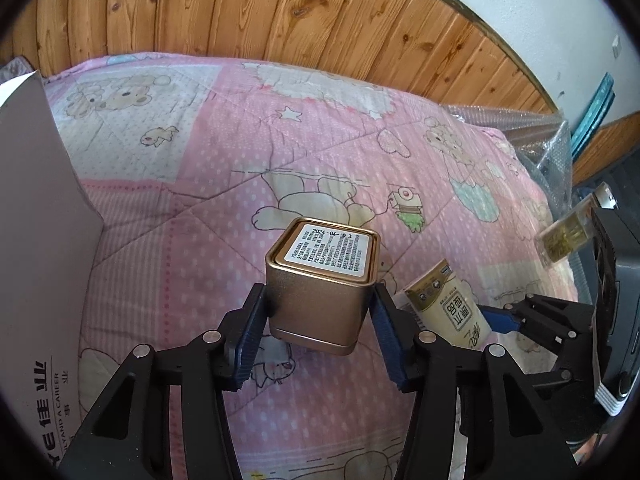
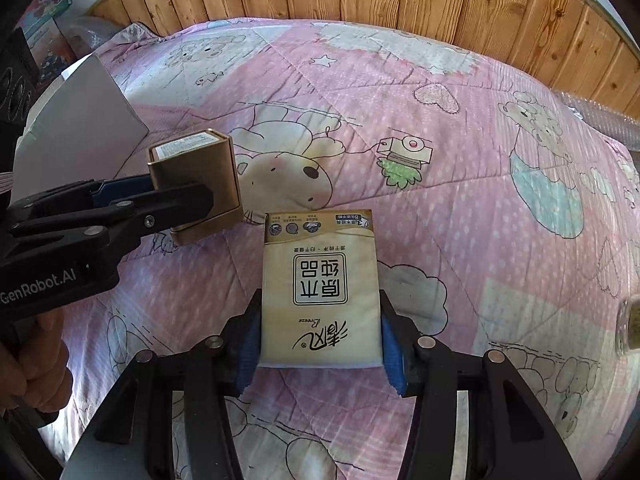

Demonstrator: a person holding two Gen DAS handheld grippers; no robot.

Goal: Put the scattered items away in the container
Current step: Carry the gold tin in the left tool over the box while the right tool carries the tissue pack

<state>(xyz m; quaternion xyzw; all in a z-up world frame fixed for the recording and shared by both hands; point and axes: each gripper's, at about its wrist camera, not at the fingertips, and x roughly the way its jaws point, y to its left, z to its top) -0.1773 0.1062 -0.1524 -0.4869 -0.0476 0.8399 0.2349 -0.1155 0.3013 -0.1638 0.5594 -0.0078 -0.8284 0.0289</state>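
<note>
Left gripper (image 1: pixel 320 320) clamps one gold tin (image 1: pixel 322 284); right gripper (image 2: pixel 320 340) clamps one tissue pack (image 2: pixel 320 292); one box (image 1: pixel 36 208) stands left.

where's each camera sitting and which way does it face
Left wrist: on the left hand-held gripper, looking along its fingers over the quilt at the gold tin it grips; right hand-held gripper at its right edge.
Right wrist: on the right hand-held gripper, facing the tissue pack it grips; the person's left hand shows.
Shared: tin, pack, quilt, white box, wood wall.
</note>
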